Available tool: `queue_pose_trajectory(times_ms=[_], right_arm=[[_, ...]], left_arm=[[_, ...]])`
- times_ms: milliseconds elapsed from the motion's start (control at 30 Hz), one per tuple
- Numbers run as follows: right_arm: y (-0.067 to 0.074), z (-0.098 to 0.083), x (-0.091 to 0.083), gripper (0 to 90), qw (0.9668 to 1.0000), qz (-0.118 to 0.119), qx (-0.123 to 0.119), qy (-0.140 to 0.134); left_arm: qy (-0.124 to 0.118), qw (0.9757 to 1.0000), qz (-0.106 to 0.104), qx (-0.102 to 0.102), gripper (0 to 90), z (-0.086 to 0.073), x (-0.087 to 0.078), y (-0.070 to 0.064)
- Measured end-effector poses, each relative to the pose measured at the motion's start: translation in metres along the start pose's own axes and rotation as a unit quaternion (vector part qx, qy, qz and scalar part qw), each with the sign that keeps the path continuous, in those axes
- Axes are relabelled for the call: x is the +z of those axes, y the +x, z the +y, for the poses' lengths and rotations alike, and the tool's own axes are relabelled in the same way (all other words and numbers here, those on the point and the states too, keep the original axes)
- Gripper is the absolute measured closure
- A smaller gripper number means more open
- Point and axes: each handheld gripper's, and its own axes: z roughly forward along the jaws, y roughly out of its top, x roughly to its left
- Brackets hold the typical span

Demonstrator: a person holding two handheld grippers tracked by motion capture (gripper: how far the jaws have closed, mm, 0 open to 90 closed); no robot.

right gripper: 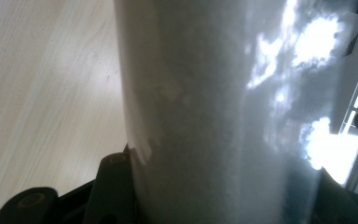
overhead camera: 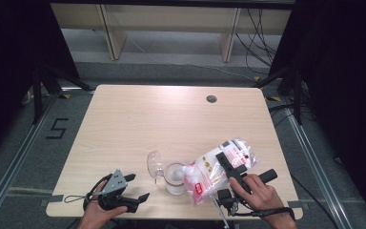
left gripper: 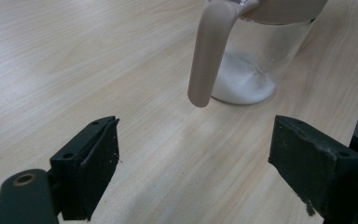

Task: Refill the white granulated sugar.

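Right gripper is clamped on the bag of white granules, jaws partway closed around it. The bag is tilted, its lower end over the rim of the glass jar, near the table's front edge, right of centre. The jar stands upright with white powder in the bottom and its hinged lid flipped open to the left. Left gripper sits at the front-left, jaws wide apart and empty, pointed at the jar and just short of it.
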Motion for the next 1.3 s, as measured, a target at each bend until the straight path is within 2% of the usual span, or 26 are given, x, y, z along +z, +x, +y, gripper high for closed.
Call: queue_pose_trajectory(times_ms=[33, 100, 133, 200, 233, 333, 367, 400, 433, 467, 567, 600, 633, 667, 833, 867, 933, 1000, 1067, 1100, 1133, 1167, 1200, 1233, 1267, 1300], right_arm=[[0.001, 0.000, -0.001, 56.4, 1.0000, 0.003, 0.006, 0.005], [-0.002, 0.000, -0.002, 56.4, 0.9999, 0.000, -0.017, -0.002], [0.001, 0.000, -0.004, 56.4, 1.0000, 0.002, 0.000, 0.007], [-0.001, 0.002, -0.003, 56.4, 0.9999, 0.000, -0.010, -0.002], [0.000, 0.003, -0.004, 56.5, 1.0000, 0.000, -0.006, 0.001], [-0.001, 0.006, -0.004, 56.6, 0.9999, 0.000, -0.010, -0.007], [-0.001, 0.007, -0.003, 56.6, 0.9998, -0.003, -0.017, -0.013], [0.000, 0.008, -0.003, 56.6, 0.9999, 0.004, -0.009, -0.006], [-0.002, 0.009, -0.002, 56.6, 0.9996, 0.002, -0.026, -0.013], [-0.001, 0.010, -0.003, 56.6, 0.9998, -0.001, -0.019, -0.010], [-0.001, 0.010, -0.002, 56.6, 0.9999, 0.001, -0.012, -0.010], [-0.001, 0.010, -0.003, 56.7, 0.9999, -0.001, -0.010, -0.008], [-0.002, 0.010, -0.002, 56.7, 0.9998, -0.003, -0.016, -0.011], [-0.003, 0.009, -0.003, 56.8, 0.9998, -0.004, -0.014, -0.010], [-0.003, 0.003, -0.004, 57.1, 1.0000, -0.005, 0.003, -0.005], [-0.005, 0.003, -0.004, 57.1, 0.9999, -0.011, -0.008, -0.009], [-0.003, 0.000, -0.004, 57.2, 1.0000, -0.004, 0.000, -0.002], [-0.002, 0.000, -0.006, 57.3, 1.0000, -0.003, 0.004, 0.004], [-0.005, 0.001, -0.006, 57.3, 0.9998, -0.010, -0.016, -0.002], [-0.006, 0.001, -0.006, 57.4, 0.9997, -0.009, -0.023, -0.004], [-0.003, 0.002, -0.007, 57.4, 1.0000, -0.005, -0.008, 0.001], [-0.005, 0.004, -0.005, 57.4, 0.9997, -0.009, -0.023, -0.008], [-0.004, 0.005, -0.006, 57.5, 0.9999, -0.005, -0.013, -0.003], [-0.005, 0.006, -0.006, 57.5, 0.9997, -0.005, -0.020, -0.010], [-0.004, 0.007, -0.006, 57.5, 0.9999, -0.005, -0.013, -0.010], [-0.004, 0.009, -0.005, 57.5, 0.9998, -0.004, -0.012, -0.014]], left_arm=[[-0.001, 1.0000, -0.004, 0.003, 15.5, 0.000, 0.000, 0.001], [-0.005, 1.0000, -0.002, 0.002, 15.5, 0.001, -0.001, 0.001], [0.002, 0.9999, 0.000, 0.011, 15.5, 0.001, -0.001, 0.003], [-0.002, 1.0000, -0.003, 0.002, 15.5, 0.000, 0.000, 0.001], [-0.003, 1.0000, -0.002, 0.002, 15.5, 0.000, -0.001, 0.000], [0.000, 0.9998, -0.003, 0.020, 15.5, 0.002, -0.001, 0.003], [0.002, 1.0000, -0.002, 0.005, 15.5, 0.000, -0.001, 0.001], [0.001, 1.0000, -0.003, 0.009, 15.5, 0.000, -0.001, 0.001], [0.002, 0.9999, -0.002, 0.016, 15.5, 0.001, -0.001, 0.002], [-0.003, 1.0000, -0.002, 0.002, 15.5, 0.001, 0.000, 0.000], [0.002, 0.9999, 0.001, 0.010, 15.5, 0.000, -0.001, 0.000], [0.002, 0.9998, -0.003, 0.020, 15.5, 0.001, -0.001, 0.002], [-0.002, 0.9998, -0.003, 0.017, 15.5, 0.001, -0.001, 0.002], [-0.004, 1.0000, -0.002, 0.001, 15.5, 0.001, 0.000, 0.000], [-0.004, 1.0000, -0.002, 0.005, 15.5, 0.001, -0.001, 0.001], [-0.001, 0.9999, -0.002, 0.010, 15.5, 0.001, -0.002, 0.002], [-0.006, 1.0000, -0.003, -0.001, 15.5, 0.000, 0.000, 0.000], [-0.003, 1.0000, -0.001, 0.004, 15.5, 0.000, -0.001, 0.001], [-0.002, 1.0000, -0.002, 0.009, 15.5, 0.001, -0.001, 0.002], [-0.004, 1.0000, -0.002, 0.001, 15.5, 0.001, 0.000, 0.000], [-0.002, 1.0000, -0.002, 0.006, 15.5, 0.000, 0.000, 0.000], [-0.004, 0.9999, -0.003, 0.010, 15.5, 0.001, -0.001, 0.001], [-0.003, 0.9999, -0.003, 0.011, 15.5, 0.001, -0.001, 0.001], [-0.001, 1.0000, -0.002, 0.008, 15.5, 0.001, -0.001, 0.001], [0.002, 0.9999, -0.001, 0.013, 15.5, 0.001, -0.001, 0.002], [-0.002, 1.0000, -0.003, 0.006, 15.5, 0.001, -0.001, 0.000]])
